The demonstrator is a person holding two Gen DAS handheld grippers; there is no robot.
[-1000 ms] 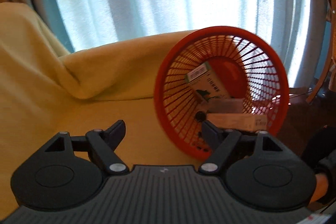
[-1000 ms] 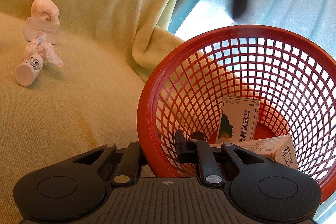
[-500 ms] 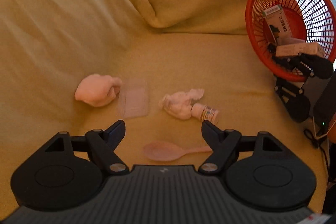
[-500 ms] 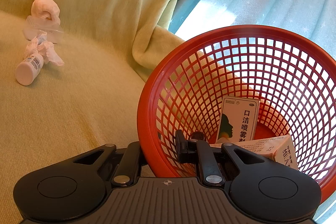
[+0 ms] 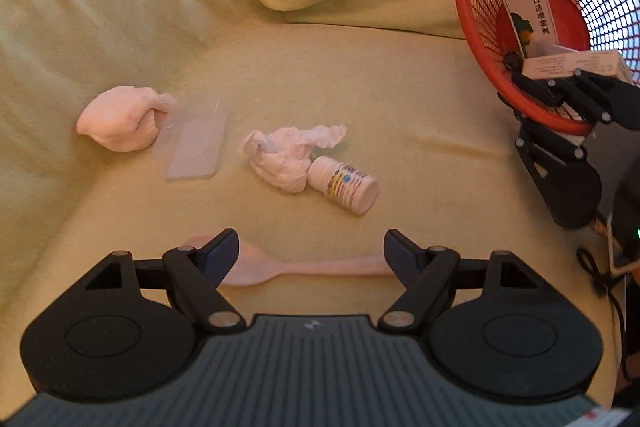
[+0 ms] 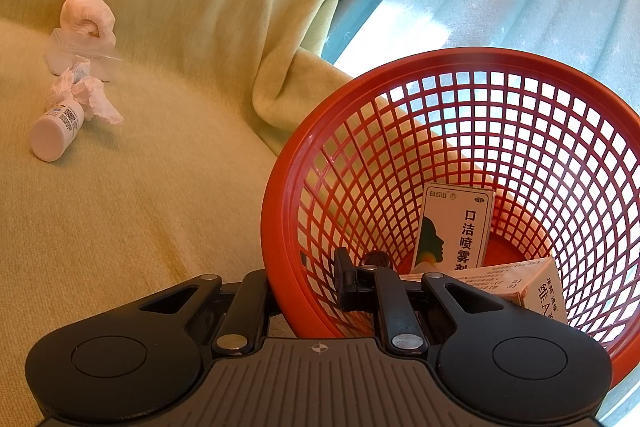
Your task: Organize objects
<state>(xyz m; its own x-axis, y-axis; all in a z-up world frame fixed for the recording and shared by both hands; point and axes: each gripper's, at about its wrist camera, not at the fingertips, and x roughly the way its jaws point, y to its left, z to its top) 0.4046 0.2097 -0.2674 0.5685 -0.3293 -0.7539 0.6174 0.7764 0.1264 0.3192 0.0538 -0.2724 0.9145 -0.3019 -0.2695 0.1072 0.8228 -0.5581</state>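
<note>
Spoon (image 5: 280,269), pale pink plastic with a shallow bowl and a long flat handle, lies on the yellow blanket (image 5: 360,75) at the near edge, crosswise between the wide-open fingers of the left claw (image 5: 310,253), which holds nothing. The right claw (image 6: 304,281) is closed on the rim of the red basket (image 6: 280,195) at the far right, one finger inside and one outside, and keeps it tilted toward the scene. To take the spoon well, I think the left claw should turn so the fingers cross the thin handle, go down until they press a little into the soft cloth, and close on the narrow part near the bowl. The basket is a hard plastic lattice and already holds two cardboard boxes (image 6: 454,227). Farther away lie a smooth white bottle (image 5: 346,185) on its side, touching a crumpled tissue (image 5: 288,155), then a clear flat lid (image 5: 194,143) and a pink wrinkled lump (image 5: 118,123).
</note>
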